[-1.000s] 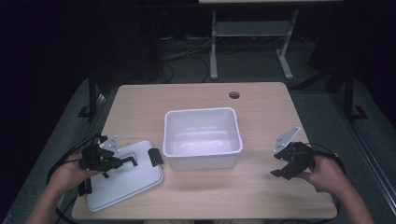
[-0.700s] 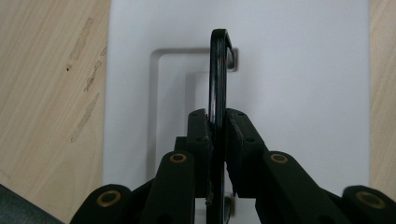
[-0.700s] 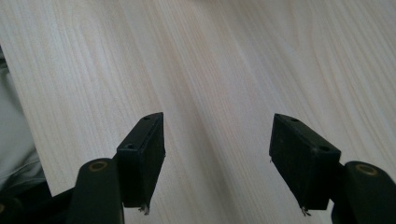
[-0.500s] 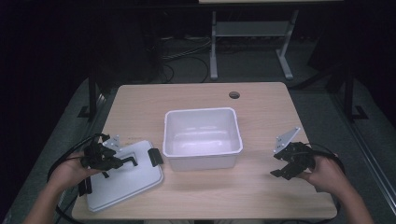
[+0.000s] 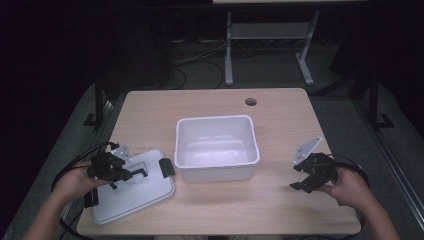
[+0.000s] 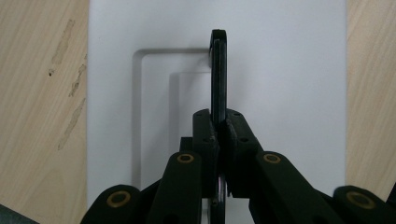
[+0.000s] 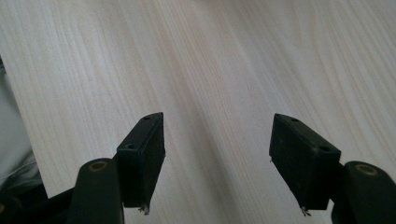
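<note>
Lid (image 5: 132,192) lies flat on the counter (image 5: 280,205) at the near left corner, just left of the white box (image 5: 216,145) and not on it. Its black handle (image 6: 218,74) stands up on edge out of the recess in the lid top.

Progress, as I read it: grasp stage is done, nothing else. Left gripper (image 5: 131,173) is clamped on that handle. In the left gripper view the pads (image 6: 205,135) press it from both sides, with the handle running up from between them. Jaws have just been closing the last bit, with the handle between them. Lid doesn't look lifted yet; it sits level on the wood.

Left to do, my guess: lift the lid, carry it right over the box, seat it on the rim, then snap the black latch (image 5: 166,167) at the lid's edge. Box is open and looks empty.

Right gripper (image 5: 302,176) hangs over bare counter to the right of the box, well apart from lid and box. Its jaws stand apart with only wood grain between them, holding nothing. Probably there to steady the box or press the lid down.

Lid relative to left gripper: directly under it, handle in the jaws, lid body extending toward the near counter edge.
</note>
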A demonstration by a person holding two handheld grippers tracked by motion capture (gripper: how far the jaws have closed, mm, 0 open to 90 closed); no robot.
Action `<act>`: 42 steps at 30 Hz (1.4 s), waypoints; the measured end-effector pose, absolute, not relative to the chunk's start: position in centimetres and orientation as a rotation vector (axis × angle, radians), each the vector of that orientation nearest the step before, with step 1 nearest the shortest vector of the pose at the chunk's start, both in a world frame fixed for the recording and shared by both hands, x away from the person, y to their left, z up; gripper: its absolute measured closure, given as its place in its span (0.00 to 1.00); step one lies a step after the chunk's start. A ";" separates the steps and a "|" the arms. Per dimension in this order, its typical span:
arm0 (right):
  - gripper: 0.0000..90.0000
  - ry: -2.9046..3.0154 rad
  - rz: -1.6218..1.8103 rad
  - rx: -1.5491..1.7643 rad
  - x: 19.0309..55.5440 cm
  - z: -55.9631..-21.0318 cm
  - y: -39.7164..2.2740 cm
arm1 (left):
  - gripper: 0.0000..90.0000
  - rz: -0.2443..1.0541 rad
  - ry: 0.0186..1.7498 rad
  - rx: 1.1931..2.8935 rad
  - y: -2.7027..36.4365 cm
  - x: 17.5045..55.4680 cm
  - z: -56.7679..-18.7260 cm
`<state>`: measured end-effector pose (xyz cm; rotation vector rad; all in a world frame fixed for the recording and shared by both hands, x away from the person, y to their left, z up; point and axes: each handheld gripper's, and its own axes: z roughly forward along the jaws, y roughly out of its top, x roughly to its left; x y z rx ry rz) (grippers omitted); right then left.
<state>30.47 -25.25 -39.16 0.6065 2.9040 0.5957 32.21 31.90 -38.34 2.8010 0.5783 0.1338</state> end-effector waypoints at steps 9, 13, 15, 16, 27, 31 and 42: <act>0.39 2.898 0.604 0.604 30.5 -39.1 -25.4 | 0.94 0.133 0.570 2.809 31.9 32.2 -38.0; 0.39 2.895 0.605 0.604 30.5 -39.1 -25.4 | 0.94 0.139 0.569 2.808 32.1 32.2 -37.6; 0.39 2.894 0.605 0.604 30.5 -39.1 -25.4 | 0.94 0.145 0.569 2.805 32.2 32.1 -37.4; 0.39 2.893 0.606 0.606 30.5 -39.1 -25.4 | 0.94 0.147 0.567 2.805 32.2 32.1 -37.3; 0.39 2.885 0.618 0.620 30.4 -38.9 -25.4 | 0.94 0.171 0.561 2.797 32.9 31.5 -35.3; 0.39 2.884 0.621 0.621 30.5 -38.9 -25.4 | 0.94 0.181 0.548 2.792 33.1 31.3 -34.4; 0.35 2.879 0.624 0.630 30.7 -38.9 -25.3 | 0.94 0.200 0.536 2.789 33.7 30.6 -32.0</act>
